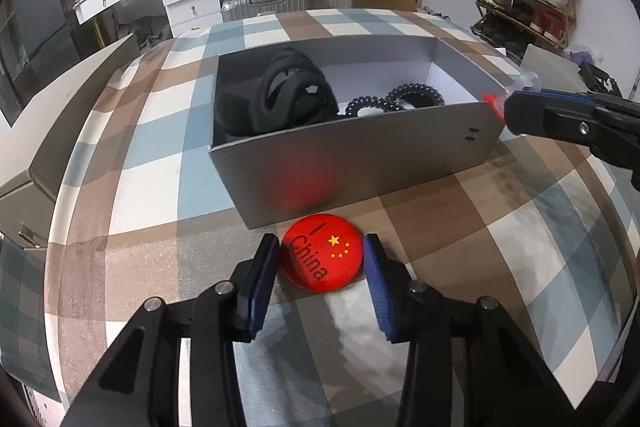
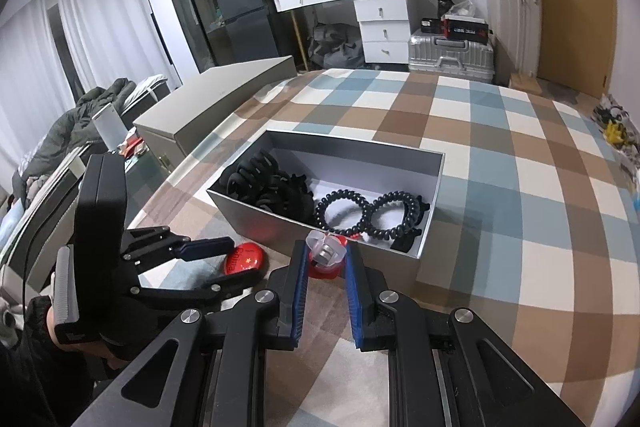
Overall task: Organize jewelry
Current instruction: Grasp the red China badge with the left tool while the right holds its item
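Left wrist view: blue-padded fingers [image 1: 264, 279] of the left gripper [image 1: 322, 259] apart, flanking a red round badge [image 1: 322, 253] printed with "China" and yellow stars; both pads at the badge's rim, firm pressing not readable. Badge flat on the checked cloth [image 1: 160, 131], just in front of the grey box [image 1: 352, 163], its red glow mirrored in the box's near wall. Inside the box: black hair claws [image 1: 280, 95] at the left, black spiral hair ties [image 1: 396, 99] to their right. Right gripper [image 1: 505, 106] entering beside the box's right corner, seen only side-on, clamped on a red and clear piece [image 1: 494, 105] whose form stays unclear here.

Right wrist view: right gripper [image 2: 326, 255] seen along its fingers [image 2: 298, 267], drawn close on a small item with a red base and clear plastic top [image 2: 325, 254], raised in front of the box's [image 2: 248, 211] near wall. Two spiral hair ties [image 2: 372, 213] side by side inside, claws [image 2: 272, 189] to their left. Left gripper [image 2: 244, 263] visible left of the box, held by a dark-sleeved hand [image 2: 86, 343], its jaws spread above and below the badge [image 2: 247, 259]. Grey lid [image 2: 216, 107] lying beyond the box's left end, off the cloth [image 2: 500, 187].
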A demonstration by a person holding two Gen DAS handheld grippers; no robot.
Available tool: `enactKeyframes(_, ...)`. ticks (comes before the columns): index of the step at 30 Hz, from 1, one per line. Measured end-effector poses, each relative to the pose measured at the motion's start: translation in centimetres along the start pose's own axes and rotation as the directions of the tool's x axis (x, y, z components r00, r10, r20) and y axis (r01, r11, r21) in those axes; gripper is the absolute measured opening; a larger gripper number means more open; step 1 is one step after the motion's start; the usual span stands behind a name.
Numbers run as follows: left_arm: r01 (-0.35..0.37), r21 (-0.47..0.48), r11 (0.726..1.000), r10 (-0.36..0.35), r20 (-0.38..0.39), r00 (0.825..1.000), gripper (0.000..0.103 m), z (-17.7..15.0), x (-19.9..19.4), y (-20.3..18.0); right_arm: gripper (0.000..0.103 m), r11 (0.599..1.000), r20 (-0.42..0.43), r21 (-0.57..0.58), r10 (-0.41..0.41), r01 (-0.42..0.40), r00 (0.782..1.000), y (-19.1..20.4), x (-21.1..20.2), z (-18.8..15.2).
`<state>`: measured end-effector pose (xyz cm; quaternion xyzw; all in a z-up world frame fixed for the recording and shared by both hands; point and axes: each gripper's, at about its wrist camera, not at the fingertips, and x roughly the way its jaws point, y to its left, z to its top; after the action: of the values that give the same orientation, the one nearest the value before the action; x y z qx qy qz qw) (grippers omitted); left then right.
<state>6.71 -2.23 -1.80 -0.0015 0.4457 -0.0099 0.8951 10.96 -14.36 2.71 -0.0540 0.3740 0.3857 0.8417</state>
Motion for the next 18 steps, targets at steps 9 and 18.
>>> enactKeyframes(9, 0.017, 0.002, 1.000, -0.017, 0.083, 0.996, 0.037, 0.4, -1.6, 0.2, 0.017, 1.000, 0.011, 0.008, 0.006, -0.006, 1.000, 0.0, 0.0, 0.1)
enactKeyframes(18, 0.026, -0.008, 1.000, -0.023, 0.236, 0.971, 0.037, 1.2, -4.8, 0.8, 0.017, 0.999, 0.062, 0.031, 0.027, -0.029, 0.998, -0.4, -1.0, 0.4)
